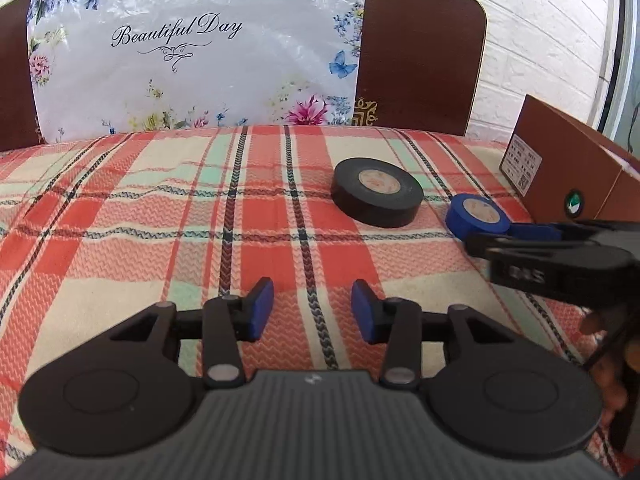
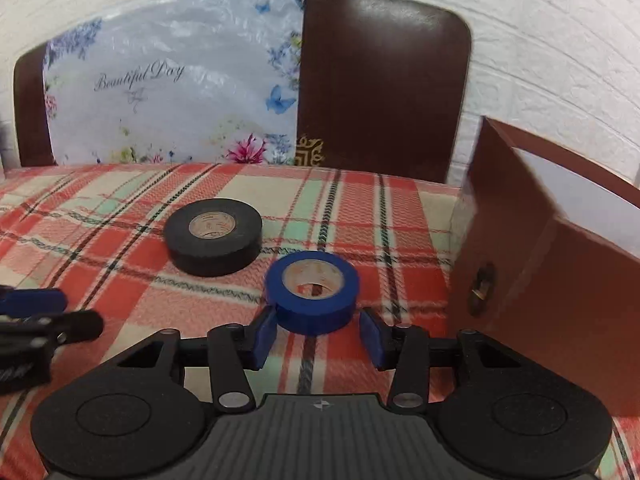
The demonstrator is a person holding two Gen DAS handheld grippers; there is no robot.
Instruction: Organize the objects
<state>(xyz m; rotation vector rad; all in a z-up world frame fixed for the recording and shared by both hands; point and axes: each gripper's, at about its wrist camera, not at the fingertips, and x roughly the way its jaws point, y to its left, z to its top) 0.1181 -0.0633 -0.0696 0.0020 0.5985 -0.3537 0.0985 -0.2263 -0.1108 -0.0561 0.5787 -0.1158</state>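
In the left wrist view, the left gripper point(image 1: 313, 309) hangs over a plaid-covered surface point(image 1: 140, 216) in red, cream and mint, its blue-padded fingers point(image 1: 262, 306) spread apart with only cloth between them. Ahead and to the right lies a black tape roll point(image 1: 377, 193), flat on its side, its tan core bearing print too small to read. Just right of it sits a smaller blue tape roll point(image 1: 476, 216), also flat. The right gripper point(image 1: 520, 236) reaches in from the right edge, its fingertips at the blue roll; raised lettering on its black body is blurred. Behind them stands a brown cardboard box point(image 1: 568, 168) with a white label carrying a QR code and tiny text, and a round green-and-white sticker on its side. At the back, a plastic bag point(image 1: 192, 48) printed with flowers and butterflies reads "Beautiful Day" in script, leaning on a brown chair back point(image 1: 420, 48) with a gold ornament at its lower edge.

In the right wrist view, the right gripper point(image 2: 318, 334) has its fingers set either side of the near edge of the blue tape roll point(image 2: 313, 292). The left pad looks to touch the roll and the right pad stands a little off, so the fingers are apart and not pinching it. The black tape roll point(image 2: 213, 242) lies beyond, to the left. The brown box point(image 2: 532, 272) stands at the right, its white inside showing. The left gripper point(image 2: 48, 312) shows at the left edge. The bag point(image 2: 168, 96) again reads "Beautiful Day".
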